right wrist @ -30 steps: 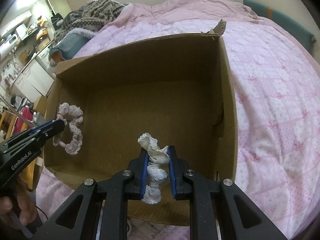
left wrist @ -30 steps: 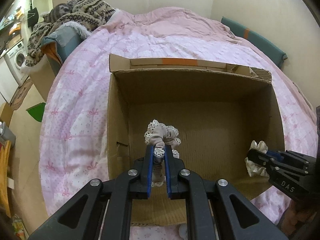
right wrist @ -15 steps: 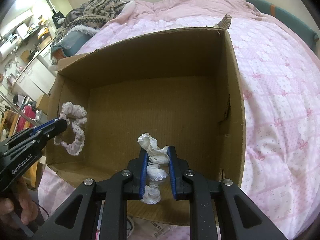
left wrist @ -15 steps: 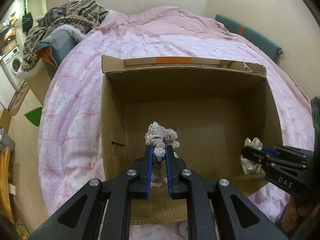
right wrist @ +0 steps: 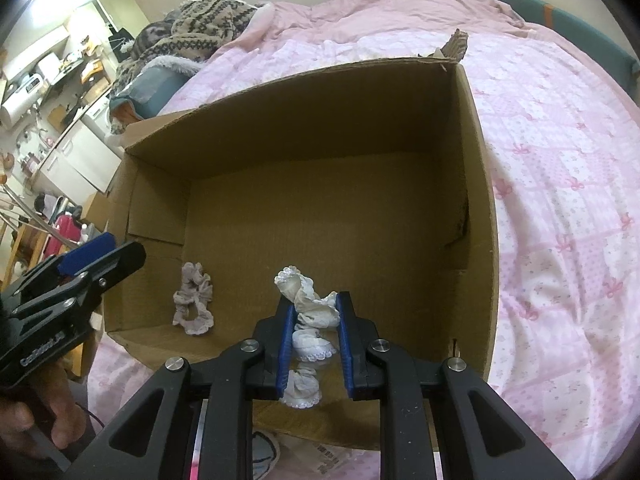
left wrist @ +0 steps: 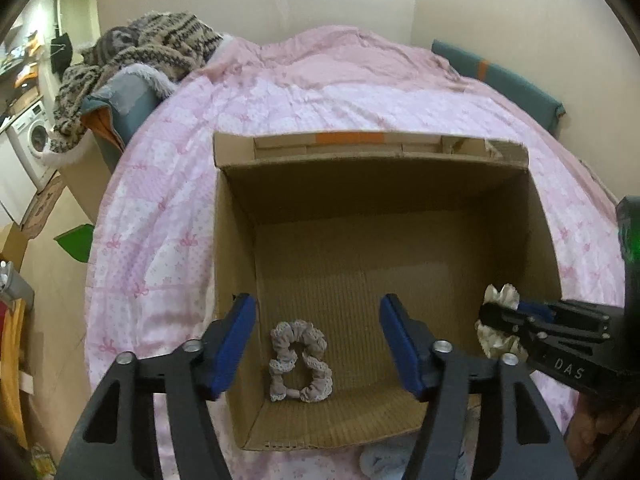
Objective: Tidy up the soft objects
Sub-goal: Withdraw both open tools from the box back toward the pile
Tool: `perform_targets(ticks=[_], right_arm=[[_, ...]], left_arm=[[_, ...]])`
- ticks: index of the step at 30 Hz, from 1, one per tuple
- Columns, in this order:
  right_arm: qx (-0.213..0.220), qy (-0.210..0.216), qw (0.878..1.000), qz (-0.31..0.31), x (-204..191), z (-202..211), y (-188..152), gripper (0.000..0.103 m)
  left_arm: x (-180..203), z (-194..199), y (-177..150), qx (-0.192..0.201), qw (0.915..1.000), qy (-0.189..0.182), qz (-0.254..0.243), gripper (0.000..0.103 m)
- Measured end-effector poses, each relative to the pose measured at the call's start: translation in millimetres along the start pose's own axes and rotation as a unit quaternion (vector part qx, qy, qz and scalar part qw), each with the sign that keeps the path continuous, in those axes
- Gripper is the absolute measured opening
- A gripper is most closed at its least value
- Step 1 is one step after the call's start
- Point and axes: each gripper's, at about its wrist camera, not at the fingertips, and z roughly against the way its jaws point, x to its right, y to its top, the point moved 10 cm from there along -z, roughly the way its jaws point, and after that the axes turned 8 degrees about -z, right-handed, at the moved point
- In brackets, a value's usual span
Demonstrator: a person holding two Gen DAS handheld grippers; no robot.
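An open cardboard box [left wrist: 240, 240] [right wrist: 480, 200] sits on the pink bed. A beige lace-edged scrunchie [left wrist: 300, 362] [right wrist: 194, 300] lies on the box floor near its front left corner. My left gripper [left wrist: 318, 340] is open and empty, its jaws wide apart above the scrunchie; it also shows in the right wrist view [right wrist: 96, 256]. My right gripper [right wrist: 314, 320] holds a white lace scrunchie [right wrist: 308, 308] between its blue pads, over the box's front right part. It shows in the left wrist view [left wrist: 486, 316] with the white scrunchie [left wrist: 498, 336].
The pink quilt [left wrist: 320, 100] covers the bed around the box. A patterned knit blanket [left wrist: 140, 48] is piled on a grey-blue cushion at the bed's far left. A teal headboard pad [left wrist: 500, 84] runs along the right wall. A washing machine [left wrist: 28, 144] stands at far left.
My left gripper has opened and let the beige scrunchie fall to the box floor. My right gripper's jaws look slightly wider, with the white scrunchie still between them.
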Motion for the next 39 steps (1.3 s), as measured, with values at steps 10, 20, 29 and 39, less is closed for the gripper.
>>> perform_targets(ticks=[10, 20, 29, 39], right_arm=[[0.030, 0.018, 0.999, -0.002, -2, 16, 6, 0.072], [0.036, 0.014, 0.999, -0.014, 1, 27, 7, 0.072], [0.034, 0.008, 0.999, -0.022, 2, 30, 6, 0.072], [0.045, 0.013, 0.998, -0.030, -1, 48, -1, 0.080]], left_arm=[[-10, 6, -2, -0.008, 0.9995, 0.008, 0.028, 0.067], [-20, 11, -14, -0.020, 0.9989, 0.026, 0.033, 0.071], [-12, 21, -18, -0.019, 0.9994, 0.014, 0.025, 0.071], [-21, 39, -23, -0.023, 0.9988, 0.019, 0.040, 0.071]])
